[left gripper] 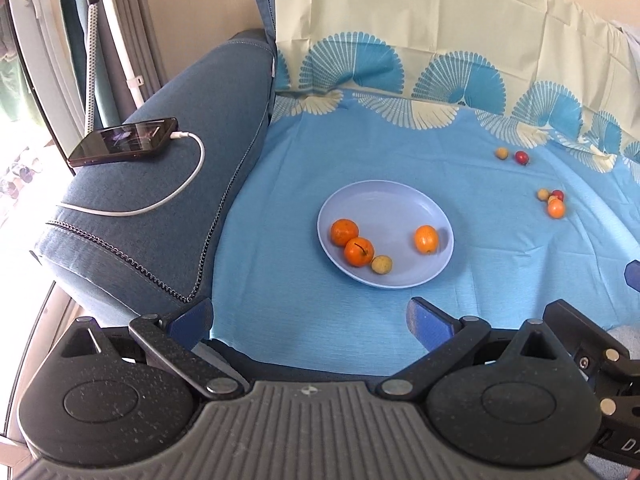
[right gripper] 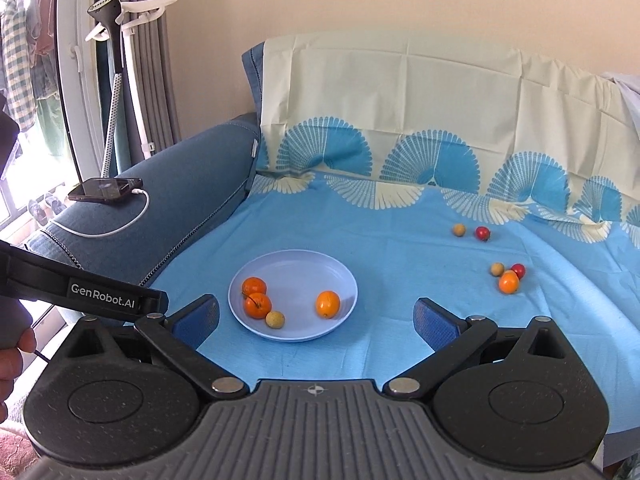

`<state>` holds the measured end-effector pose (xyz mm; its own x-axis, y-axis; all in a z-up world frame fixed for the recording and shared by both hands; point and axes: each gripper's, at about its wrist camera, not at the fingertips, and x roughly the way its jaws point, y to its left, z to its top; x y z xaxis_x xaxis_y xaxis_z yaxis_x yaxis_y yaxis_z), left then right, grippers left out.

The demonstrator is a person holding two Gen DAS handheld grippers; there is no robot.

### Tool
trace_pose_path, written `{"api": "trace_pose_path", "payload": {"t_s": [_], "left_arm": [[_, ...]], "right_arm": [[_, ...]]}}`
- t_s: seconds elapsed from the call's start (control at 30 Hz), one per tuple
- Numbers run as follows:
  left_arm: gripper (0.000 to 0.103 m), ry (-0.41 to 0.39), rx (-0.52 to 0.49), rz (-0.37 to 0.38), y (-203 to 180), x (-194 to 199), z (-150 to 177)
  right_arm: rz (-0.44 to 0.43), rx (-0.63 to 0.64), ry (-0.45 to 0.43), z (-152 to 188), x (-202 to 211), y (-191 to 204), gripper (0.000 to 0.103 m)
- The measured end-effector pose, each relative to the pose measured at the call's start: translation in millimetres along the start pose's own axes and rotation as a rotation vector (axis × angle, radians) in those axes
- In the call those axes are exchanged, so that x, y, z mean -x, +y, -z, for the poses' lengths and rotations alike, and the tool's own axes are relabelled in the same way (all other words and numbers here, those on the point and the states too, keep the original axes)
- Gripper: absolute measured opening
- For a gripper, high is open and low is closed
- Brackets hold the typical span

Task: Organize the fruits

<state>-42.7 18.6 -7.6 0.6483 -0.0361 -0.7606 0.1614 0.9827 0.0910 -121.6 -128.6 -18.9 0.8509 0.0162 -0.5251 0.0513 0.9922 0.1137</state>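
Centrally, pale blue plate (left gripper: 400, 208) holds three oranges (left gripper: 344, 232) plus one small yellowish fruit (left gripper: 381, 265). Mid-right of frame, loose fruit on blue cloth (left gripper: 300, 184): two red (left gripper: 521, 157), some yellowish, one orange. Left gripper (left gripper: 310, 316) and right gripper (right gripper: 316, 316) both spread wide, holding nothing, low in frame. Phone (left gripper: 124, 142) on sofa arm, upper left.

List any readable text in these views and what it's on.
"GenRobot.AI": white print on the black body of the left hand-held gripper, seen in the right wrist view.
"D...": white letters on the right hand-held gripper, cut off by the frame edge.
Phone screen: nothing legible.
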Motion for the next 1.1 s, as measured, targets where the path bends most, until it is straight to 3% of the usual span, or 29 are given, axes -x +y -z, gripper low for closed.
{"api": "trace_pose_path", "payload": {"t_s": [1.1], "left_arm": [[0.103,0.006,0.001,0.010,3.1,-5.4,-0.1]], "right_arm": [[-0.002,0.011,0.015,-0.6,-3.7,3.6,0.102]]}}
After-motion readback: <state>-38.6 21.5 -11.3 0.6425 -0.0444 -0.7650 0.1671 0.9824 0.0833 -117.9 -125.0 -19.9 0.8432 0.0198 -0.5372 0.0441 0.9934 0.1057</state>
